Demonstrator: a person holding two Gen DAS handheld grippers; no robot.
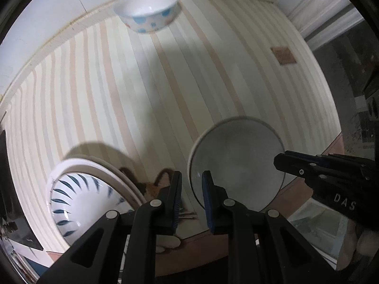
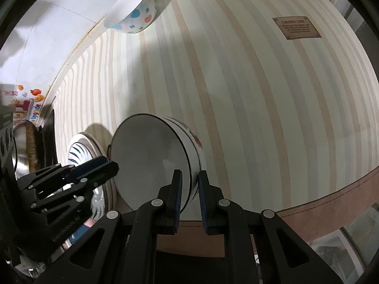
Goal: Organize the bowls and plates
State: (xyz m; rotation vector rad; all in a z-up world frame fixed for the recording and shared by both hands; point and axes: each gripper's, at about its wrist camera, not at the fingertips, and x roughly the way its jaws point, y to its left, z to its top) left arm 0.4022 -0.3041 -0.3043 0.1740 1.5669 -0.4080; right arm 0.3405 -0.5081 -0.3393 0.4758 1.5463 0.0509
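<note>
My right gripper (image 2: pixel 190 177) is shut on the rim of a large white bowl (image 2: pixel 151 156) with a dark rim and red flowers outside, holding it tilted on its side. The same bowl (image 1: pixel 236 163) shows in the left wrist view, with the right gripper (image 1: pixel 279 161) at its right edge. My left gripper (image 1: pixel 191 177) is open and empty, between that bowl and a blue-leaf patterned bowl (image 1: pixel 80 201) resting on a white plate (image 1: pixel 113 168). A small bowl with blue and red dots (image 1: pixel 148 9) stands at the far edge; it also shows in the right wrist view (image 2: pixel 132 11).
A striped cream and tan cloth (image 1: pixel 142 90) covers the table, with a brown leather label (image 2: pixel 296 27) at the far right. The table's brown front edge (image 2: pixel 331 189) is near. A steel bowl (image 2: pixel 21 151) and dark items stand at the left.
</note>
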